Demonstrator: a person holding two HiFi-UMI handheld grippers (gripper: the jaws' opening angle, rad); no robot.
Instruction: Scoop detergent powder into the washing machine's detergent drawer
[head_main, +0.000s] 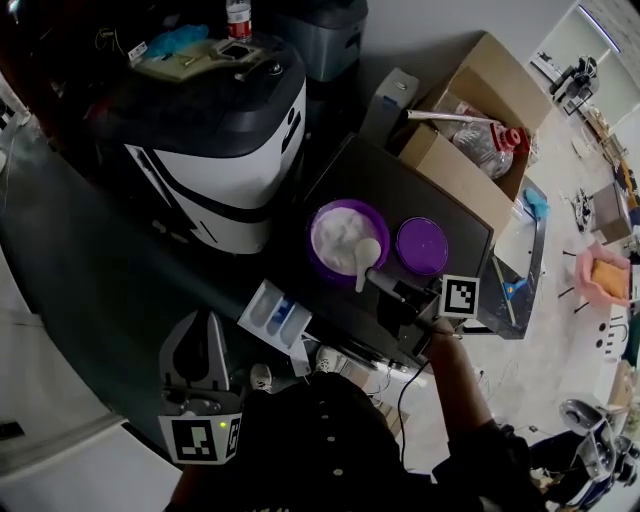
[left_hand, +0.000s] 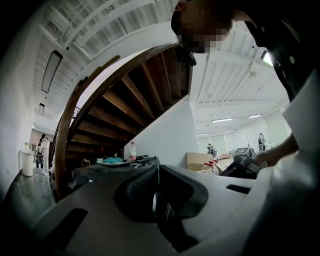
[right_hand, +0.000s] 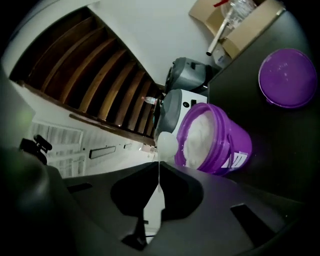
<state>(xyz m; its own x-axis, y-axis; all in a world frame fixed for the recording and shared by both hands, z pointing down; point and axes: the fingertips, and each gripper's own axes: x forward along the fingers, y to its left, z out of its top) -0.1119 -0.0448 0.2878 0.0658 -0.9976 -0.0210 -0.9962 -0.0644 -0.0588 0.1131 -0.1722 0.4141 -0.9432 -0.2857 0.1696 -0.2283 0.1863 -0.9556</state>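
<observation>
Detergent powder (head_main: 340, 235): white, heaped in the open purple tub (head_main: 312, 240) on the dark worktop (head_main: 380, 185), so it sits within easy reach.
Lid (head_main: 421, 245): lying flat just beside the tub, out of the way.
Scoop (head_main: 366, 256): white, with its bowl at the tub's near rim. I can't tell whether it is loaded.
Right gripper (right_hand: 159, 185): clamped shut on the scoop's thin handle, the bowl out ahead of the jaws. That grip gives it reach into the tub.
Detergent drawer (head_main: 262, 312): pulled out below the worktop's near-left corner with its compartments showing, ready to take a pour.
Left gripper (left_hand: 158, 172): jaws together with nothing between them, held low at the left. It looks parked clear of the scoop's likely path.
Washing machine (head_main: 215, 150): white and black, left of the worktop.
</observation>
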